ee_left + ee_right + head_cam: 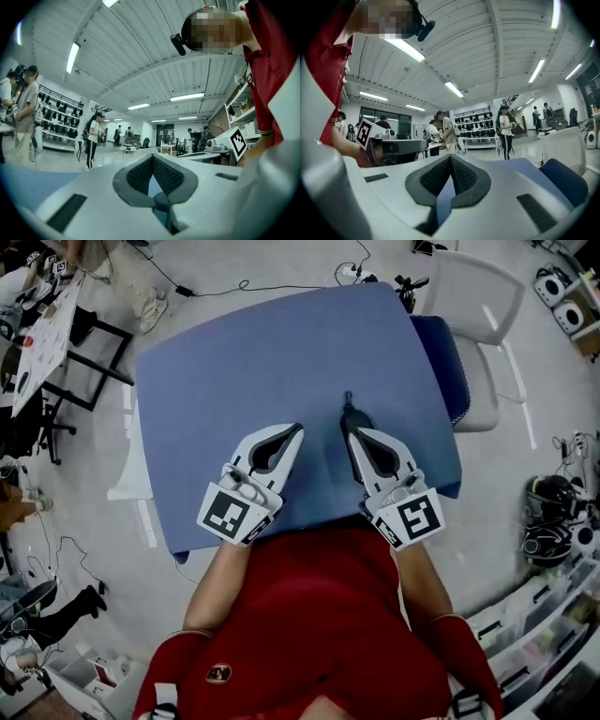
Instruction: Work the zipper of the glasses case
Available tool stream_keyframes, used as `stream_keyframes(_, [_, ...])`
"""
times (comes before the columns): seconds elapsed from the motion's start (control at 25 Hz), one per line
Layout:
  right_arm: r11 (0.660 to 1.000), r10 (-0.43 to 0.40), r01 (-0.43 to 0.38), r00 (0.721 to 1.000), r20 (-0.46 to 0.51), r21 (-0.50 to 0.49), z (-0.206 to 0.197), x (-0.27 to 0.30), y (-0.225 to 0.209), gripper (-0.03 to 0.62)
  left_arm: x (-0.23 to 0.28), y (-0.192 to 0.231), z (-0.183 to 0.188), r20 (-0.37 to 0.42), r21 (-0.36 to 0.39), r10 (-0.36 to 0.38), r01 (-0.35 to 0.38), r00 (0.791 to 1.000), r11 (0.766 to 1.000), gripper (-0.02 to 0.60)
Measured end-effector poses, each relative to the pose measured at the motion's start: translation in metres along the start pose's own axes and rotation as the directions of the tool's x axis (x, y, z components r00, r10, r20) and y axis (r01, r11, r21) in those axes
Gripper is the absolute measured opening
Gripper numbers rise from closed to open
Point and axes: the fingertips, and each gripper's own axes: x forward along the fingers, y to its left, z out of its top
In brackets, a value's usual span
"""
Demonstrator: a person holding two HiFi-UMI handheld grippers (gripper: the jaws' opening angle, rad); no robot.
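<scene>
Left gripper [297, 430] tongs pressed together, empty, right gripper [348, 418] likewise, both over blue table [234, 362], near edge hidden behind red shirt [319, 615], dark bit [349, 401] at right tips unclear

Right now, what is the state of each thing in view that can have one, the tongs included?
Left tongs: shut, nothing between the jaws.
Right tongs: shut, nothing between the jaws.
Glasses case: not visible in any view.
White chair: upright, beside the blue table.
</scene>
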Motion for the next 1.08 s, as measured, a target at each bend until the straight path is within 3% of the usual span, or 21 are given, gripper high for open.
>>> stream_keyframes(1.08, [1.0, -0.003, 0.002, 0.999, -0.041, -0.005, -0.013, -0.01, -0.021, -0.003, 0.011, -0.003, -0.005, -0.003, -0.036, -0.02, 0.019, 1.0, 0.999, 0.006])
